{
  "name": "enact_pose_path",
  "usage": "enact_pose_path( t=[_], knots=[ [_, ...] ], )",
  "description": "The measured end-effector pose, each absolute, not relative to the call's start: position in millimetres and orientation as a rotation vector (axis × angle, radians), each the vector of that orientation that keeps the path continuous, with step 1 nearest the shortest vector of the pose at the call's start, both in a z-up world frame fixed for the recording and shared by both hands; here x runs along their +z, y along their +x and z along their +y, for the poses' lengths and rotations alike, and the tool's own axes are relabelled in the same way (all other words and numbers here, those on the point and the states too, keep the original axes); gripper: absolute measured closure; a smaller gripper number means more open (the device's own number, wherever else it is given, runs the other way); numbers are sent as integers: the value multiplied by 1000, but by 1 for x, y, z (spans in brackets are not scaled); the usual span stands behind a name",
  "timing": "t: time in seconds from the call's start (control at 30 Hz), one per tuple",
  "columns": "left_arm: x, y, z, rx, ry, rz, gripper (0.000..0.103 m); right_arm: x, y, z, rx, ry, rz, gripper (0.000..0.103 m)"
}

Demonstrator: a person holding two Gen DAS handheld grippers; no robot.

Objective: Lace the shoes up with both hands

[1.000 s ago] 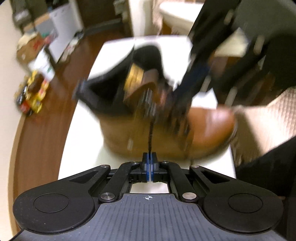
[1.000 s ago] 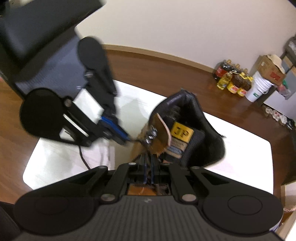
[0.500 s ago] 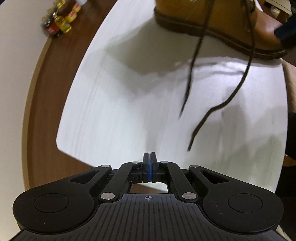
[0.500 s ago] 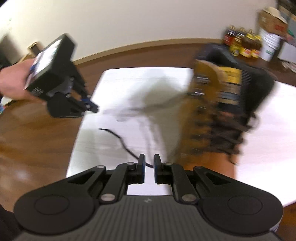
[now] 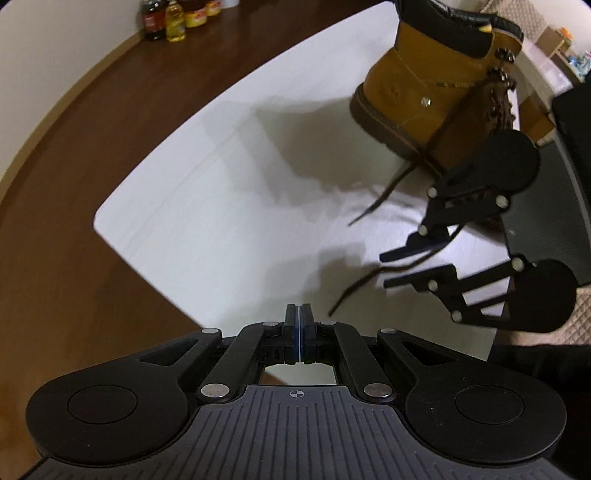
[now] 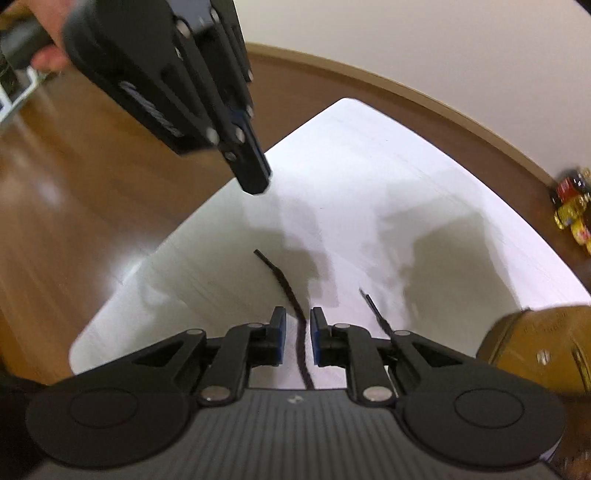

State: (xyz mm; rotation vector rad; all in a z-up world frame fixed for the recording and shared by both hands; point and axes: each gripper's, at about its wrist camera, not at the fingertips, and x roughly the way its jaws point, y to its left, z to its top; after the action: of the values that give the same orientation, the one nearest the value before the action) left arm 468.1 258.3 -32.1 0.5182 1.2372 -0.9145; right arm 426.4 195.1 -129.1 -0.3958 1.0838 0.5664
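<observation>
I hold both tools over the white worktop (image 5: pixel 207 192), each pointed steeply down. In the left wrist view, the left gripper (image 5: pixel 297 334) has its fingers pressed together with nothing between them, poised above the near edge of the worktop. The tan boot (image 5: pixel 436 92) stands at the far right of that view, black collar uppermost, its sole on the worktop. Two dark lace ends trail from it toward the near side: the far lace end (image 5: pixel 384 195) lies slack just beside the sole, and the near lace end (image 5: pixel 354 288) runs under the right gripper (image 5: pixel 417 269), whose fingers are spread. The right gripper's jaws have just been opening. In the right wrist view the same gripper (image 6: pixel 297 341) straddles the near lace end (image 6: pixel 291 302), which passes through the gap; neither pad touches it. The far lace end (image 6: pixel 373 306) lies just to the right of the fingers, apart from them. The boot (image 6: pixel 535 350) shows only as a tan edge at the right. The left gripper (image 6: pixel 251 177) hangs at the upper left, fingers together, held by a hand (image 6: pixel 48 44). Bottles (image 5: pixel 173 16) stand on the brown floor (image 5: pixel 92 122) by the wall, well apart from the worktop.
</observation>
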Motion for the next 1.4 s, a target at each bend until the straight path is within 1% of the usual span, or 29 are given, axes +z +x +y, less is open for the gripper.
enact_pose_path(
  t=[0.1,0.13,0.17,0.33,0.43,0.67,0.8,0.87,1.0,1.2,1.4],
  knots=[
    [-36,462,259,-895,525,1235,103,-136,427,197,581,-381,1101,88],
    [-36,460,258,-892,530,1234,103,-136,426,197,579,-378,1104,90],
    [-39,457,255,-891,533,1230,102,-135,425,196,577,-371,1112,100],
    [-37,449,244,-906,519,1214,102,-123,415,178,525,-220,1141,100],
    [-31,445,237,-923,515,1203,102,-103,403,152,442,-49,1129,100],
    [-16,436,210,-959,488,1171,102,-78,376,100,263,266,1087,100],
    [2,432,206,-966,240,1213,101,-69,354,69,157,476,1017,100],
    [7,429,203,-987,104,1250,92,-67,343,57,114,537,981,100],
    [8,425,191,-1026,-112,1326,90,-59,321,46,72,564,920,100],
    [-7,425,172,-1016,-361,1460,89,-50,301,47,68,467,840,100],
    [-12,424,155,-1015,-391,1516,90,-43,292,49,84,394,805,100]
  ],
)
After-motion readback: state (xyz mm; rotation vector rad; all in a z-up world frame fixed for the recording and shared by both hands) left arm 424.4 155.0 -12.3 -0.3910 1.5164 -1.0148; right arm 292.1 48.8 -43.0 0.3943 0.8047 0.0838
